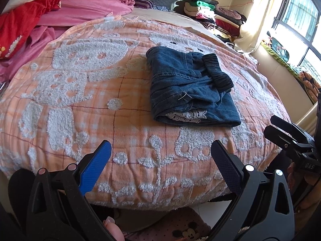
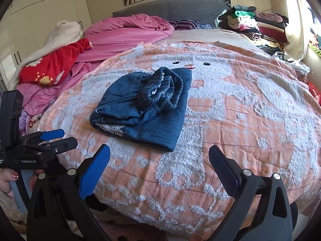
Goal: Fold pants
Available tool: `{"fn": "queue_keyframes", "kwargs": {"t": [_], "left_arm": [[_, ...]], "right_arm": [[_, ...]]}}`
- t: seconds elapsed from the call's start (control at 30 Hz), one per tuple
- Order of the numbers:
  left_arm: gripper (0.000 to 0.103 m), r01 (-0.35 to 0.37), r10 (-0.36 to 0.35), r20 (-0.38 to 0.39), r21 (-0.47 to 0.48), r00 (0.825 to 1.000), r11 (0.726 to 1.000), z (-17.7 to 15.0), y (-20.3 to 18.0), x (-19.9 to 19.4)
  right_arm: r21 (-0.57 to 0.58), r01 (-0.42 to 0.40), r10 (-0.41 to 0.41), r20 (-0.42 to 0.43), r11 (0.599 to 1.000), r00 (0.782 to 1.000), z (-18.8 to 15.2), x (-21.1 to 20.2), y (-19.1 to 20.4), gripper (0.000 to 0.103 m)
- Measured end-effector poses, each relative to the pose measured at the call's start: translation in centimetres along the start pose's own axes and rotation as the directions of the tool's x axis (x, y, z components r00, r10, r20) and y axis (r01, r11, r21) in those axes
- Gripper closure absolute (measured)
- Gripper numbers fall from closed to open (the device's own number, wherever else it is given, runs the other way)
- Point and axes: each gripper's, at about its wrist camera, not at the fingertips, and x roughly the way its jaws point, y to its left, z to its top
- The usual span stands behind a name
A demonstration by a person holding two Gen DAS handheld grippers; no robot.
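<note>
Dark blue denim pants (image 1: 188, 86) lie folded into a compact bundle on the orange-and-white blanket (image 1: 100, 100), black elastic waistband on top and white lace trim showing at the near edge. They also show in the right wrist view (image 2: 144, 108). My left gripper (image 1: 160, 152) is open and empty, near the bed's front edge, apart from the pants. My right gripper (image 2: 159, 156) is open and empty, just short of the pants' near edge. Each gripper shows in the other's view, the right one (image 1: 280, 128) and the left one (image 2: 60, 136).
Pink bedding (image 2: 128, 32) and a red floral cloth (image 2: 54, 66) are heaped at the back left. A pile of clothes (image 2: 254, 24) sits at the back right by the grey headboard (image 2: 170, 8). A window (image 1: 301, 20) is on the right.
</note>
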Motion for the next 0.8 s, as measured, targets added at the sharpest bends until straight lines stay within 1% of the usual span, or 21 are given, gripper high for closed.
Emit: {"fn": "queue_keyframes", "kwargs": {"t": [0.3,0.8], "left_arm": [[0.01,-0.007,0.007,-0.002,-0.001,1.0,1.0,-0.02,0.13,-0.2],[0.01,-0.021,0.021,0.001,-0.007,1.0,1.0,-0.01,0.25,-0.43]], "right_arm": [[0.019,0.01,-0.01,0.006,1.0,1.0,0.02,-0.47,-0.19,0.005],[0.013,0.008,-0.008,0.002,1.0,1.0,0.13,-0.51,0.08,0.005]]}}
